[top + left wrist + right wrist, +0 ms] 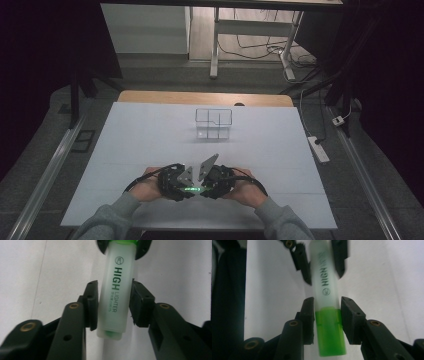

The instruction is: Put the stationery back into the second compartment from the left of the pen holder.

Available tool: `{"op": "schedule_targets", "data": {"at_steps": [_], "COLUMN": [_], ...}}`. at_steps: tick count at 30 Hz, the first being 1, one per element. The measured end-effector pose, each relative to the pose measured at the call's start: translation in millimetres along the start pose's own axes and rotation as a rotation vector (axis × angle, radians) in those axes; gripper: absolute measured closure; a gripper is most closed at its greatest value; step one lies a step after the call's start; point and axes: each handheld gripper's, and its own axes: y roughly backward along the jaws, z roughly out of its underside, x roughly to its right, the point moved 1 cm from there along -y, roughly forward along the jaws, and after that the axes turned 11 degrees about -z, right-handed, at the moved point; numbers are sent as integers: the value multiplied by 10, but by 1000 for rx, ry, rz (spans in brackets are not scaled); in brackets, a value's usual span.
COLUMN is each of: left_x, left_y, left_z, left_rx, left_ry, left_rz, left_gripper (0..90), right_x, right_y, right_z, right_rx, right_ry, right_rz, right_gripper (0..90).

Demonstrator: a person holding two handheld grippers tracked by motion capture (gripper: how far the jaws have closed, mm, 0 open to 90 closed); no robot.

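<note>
1. Right gripper [327, 315]: jaws narrowed onto the highlighter [328, 315] right where the green cap [330, 333] meets the frosted barrel. Pads touch both sides, so it has hold of the pen at the cap end.
2. Left gripper [113, 303]: jaws set around the barrel w/ the "HIGH LIGHTER" print between them. Left pad presses the barrel; right pad sits at its edge, looks to be touching too. I'd call it closed on the barrel, tho the hold looks lighter than the other one.
3. The two grippers face each other nose to nose in the high view, left gripper [176, 186] and right gripper [216, 184], w/ the pen's green glow [192, 189] bridging them, low over the near part of the white table [150, 145].
4. My guess at the step: pull the cap off, one gripper per end.
5. Risk a: left grip is near the barrel's tail end, so a hard pull could slide the smooth plastic out.
6. Risk b: right pads straddle the cap seam; if they pinch barrel as well as cap, the cap won't come free.
7. Risk c: pull off-axis and the pen twists or pops out onto the table.
8. Further out: a clear divided organiser box [214, 123] stands mid-table, well apart from the hands.
</note>
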Motion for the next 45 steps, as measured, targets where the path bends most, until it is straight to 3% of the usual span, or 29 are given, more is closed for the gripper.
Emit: {"op": "schedule_targets", "data": {"at_steps": [2,4,5,8,11,14,15,23,28,36,42,45], "left_x": [1,-25,-37,-113,-142,-150,-159,-215,-225,-160,-89,-57], "left_y": [3,15,17,31,41,48,57,123,148,135,60,10], "left_z": [-2,8,18,78,104,116,124,189,204,135,45,18], "left_rx": [17,20,20,36,54,68,74,136,183,251,256,237], "left_ry": [22,41,48,92,125,142,148,230,268,287,273,271], "left_rz": [-5,-22,-30,-54,-81,-101,-115,-194,-231,-277,-289,-304], "left_gripper": [649,650,651,651,651,651,651,650,650,650,648,648], "right_x": [33,44,58,97,134,157,188,264,299,318,313,307], "right_y": [73,97,131,216,301,351,400,477,475,419,350,343], "right_z": [14,25,48,75,112,149,192,295,331,314,272,264], "right_rx": [49,63,114,193,266,302,337,402,431,480,509,507], "right_ry": [-37,-55,-90,-130,-173,-201,-235,-324,-368,-414,-429,-440], "right_rz": [6,12,31,76,122,151,176,227,214,169,117,122], "right_gripper": [618,593,526,452,416,398,389,378,377,396,448,456]}}
